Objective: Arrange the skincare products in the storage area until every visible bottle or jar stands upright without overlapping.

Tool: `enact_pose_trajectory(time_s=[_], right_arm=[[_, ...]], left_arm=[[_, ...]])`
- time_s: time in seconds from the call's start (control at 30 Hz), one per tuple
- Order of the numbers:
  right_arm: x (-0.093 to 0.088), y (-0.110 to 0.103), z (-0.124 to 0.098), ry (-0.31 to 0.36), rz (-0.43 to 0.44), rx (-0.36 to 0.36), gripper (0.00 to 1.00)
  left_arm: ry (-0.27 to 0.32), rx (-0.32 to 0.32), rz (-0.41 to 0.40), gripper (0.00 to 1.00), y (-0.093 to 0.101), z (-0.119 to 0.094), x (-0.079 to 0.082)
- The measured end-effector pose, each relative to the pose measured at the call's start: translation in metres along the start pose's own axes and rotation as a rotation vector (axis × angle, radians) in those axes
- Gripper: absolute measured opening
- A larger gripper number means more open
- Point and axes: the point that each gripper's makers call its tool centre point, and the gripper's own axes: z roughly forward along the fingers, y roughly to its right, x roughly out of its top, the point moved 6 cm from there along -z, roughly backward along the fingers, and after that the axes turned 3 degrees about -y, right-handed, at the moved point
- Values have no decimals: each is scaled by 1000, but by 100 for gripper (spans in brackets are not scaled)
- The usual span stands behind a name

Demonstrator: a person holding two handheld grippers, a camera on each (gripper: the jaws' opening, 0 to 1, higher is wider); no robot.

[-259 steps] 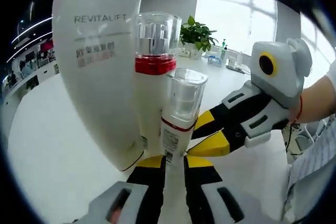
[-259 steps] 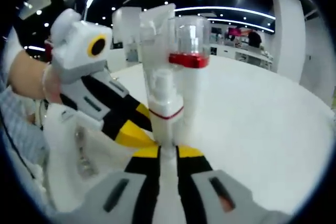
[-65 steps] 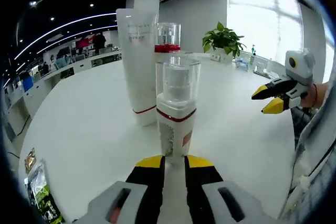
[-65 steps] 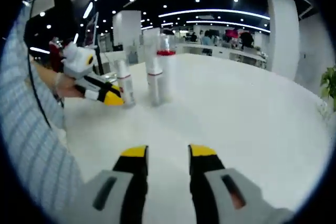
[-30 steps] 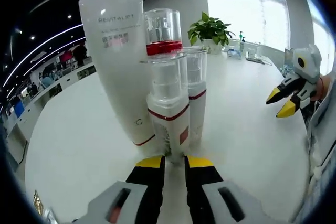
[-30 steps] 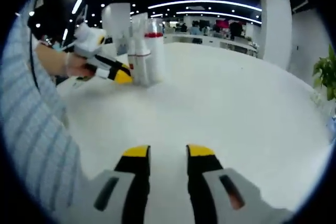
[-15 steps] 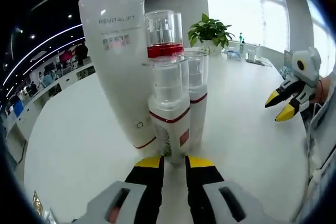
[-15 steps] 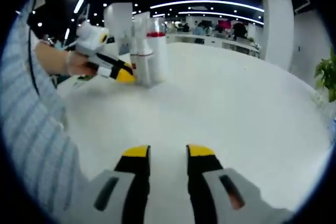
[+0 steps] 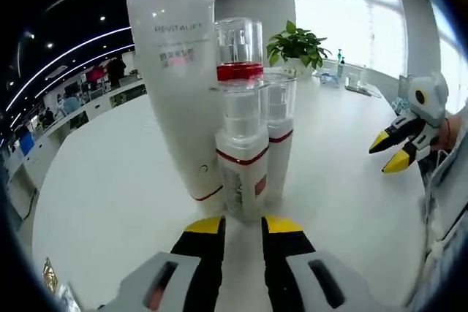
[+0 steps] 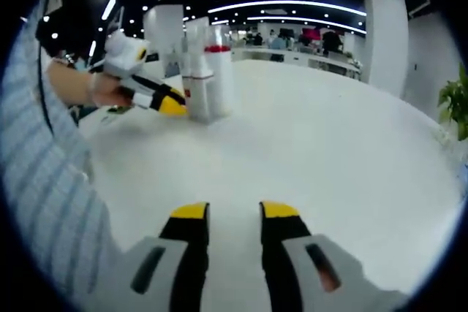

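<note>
Left gripper view | REVITALIFT tube point(image 9: 179, 85) upright | left gripper point(image 9: 243, 226) jaws apart | right gripper point(image 10: 227, 213) jaws apart, empty

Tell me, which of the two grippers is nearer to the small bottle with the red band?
Left. The left gripper sits right at the base of the small bottle, jaws open on either side. The right gripper hangs well off to one side, empty, over the white table.
</note>
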Motion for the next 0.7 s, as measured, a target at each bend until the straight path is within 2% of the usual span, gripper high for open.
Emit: enact_pose_trajectory(time_s=[0.13,0.23,0.4,0.57,0.6,0.7], right_arm=[[3,-5,8,1,5,17,26],[4,-11,13,-10,-5,40,26],[10,-19,23,-17,-23,75,26],[23,-30,36,-8,-40,122,26],[28,-34,41,-9,-56,142,26],[36,-40,48,-14,-76,169,26]], left_arm=[[7,-2,-12,22,1,-5,-2],[17,16,-33,23,0,-16,-5],[67,16,-73,26,2,-42,-5],[116,45,-120,27,-1,-68,-8],[137,49,-155,28,-2,-75,-9],[146,57,-186,28,-5,-84,-16]])
